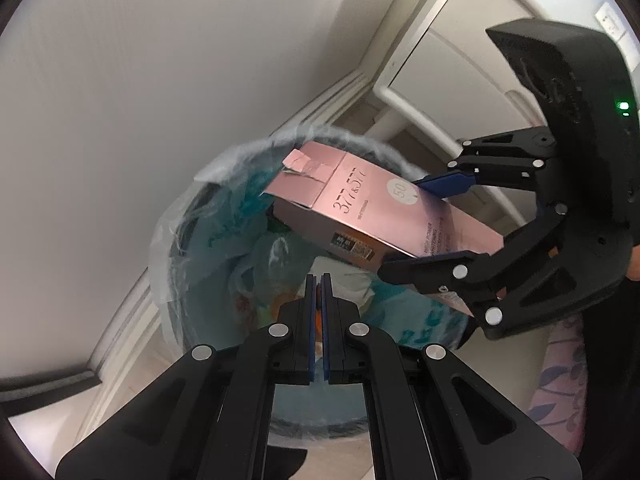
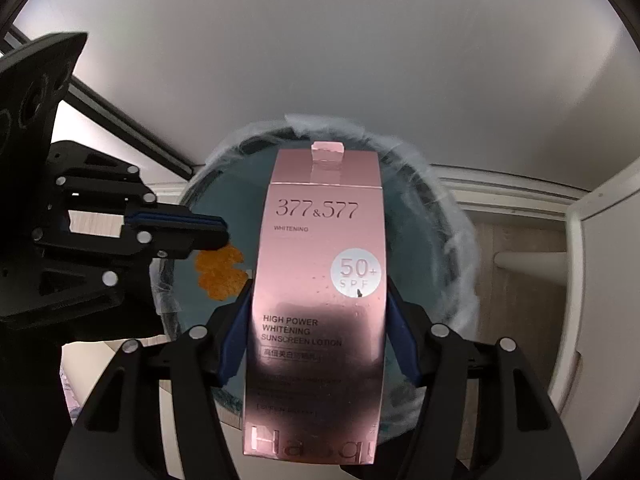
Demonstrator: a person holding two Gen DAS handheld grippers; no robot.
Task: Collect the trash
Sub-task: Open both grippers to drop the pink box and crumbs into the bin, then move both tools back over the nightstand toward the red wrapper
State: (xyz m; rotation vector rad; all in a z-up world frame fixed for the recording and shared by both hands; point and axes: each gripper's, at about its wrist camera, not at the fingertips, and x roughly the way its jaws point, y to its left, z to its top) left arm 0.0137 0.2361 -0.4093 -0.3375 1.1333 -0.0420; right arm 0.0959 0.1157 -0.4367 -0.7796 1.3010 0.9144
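My right gripper (image 2: pixel 316 312) is shut on a pink sunscreen box (image 2: pixel 320 280) and holds it over the open trash bin (image 2: pixel 448 216), which is lined with a pale blue bag. In the left wrist view the box (image 1: pixel 360 208) and the right gripper (image 1: pixel 416 224) hang over the bin's rim (image 1: pixel 172 248). My left gripper (image 1: pixel 319 280) is shut on a piece of orange peel (image 1: pixel 318 320) above the bin. The right wrist view shows the peel (image 2: pixel 220 272) hanging below the left gripper (image 2: pixel 220 228). Crumpled trash lies inside the bin.
The bin stands by a white wall (image 1: pixel 140 80) and skirting board (image 1: pixel 132 312). A white door and frame (image 1: pixel 440 60) are beyond it. Wood-look floor (image 2: pixel 520 280) is at the right. A floral fabric (image 1: pixel 560 368) is at the right edge.
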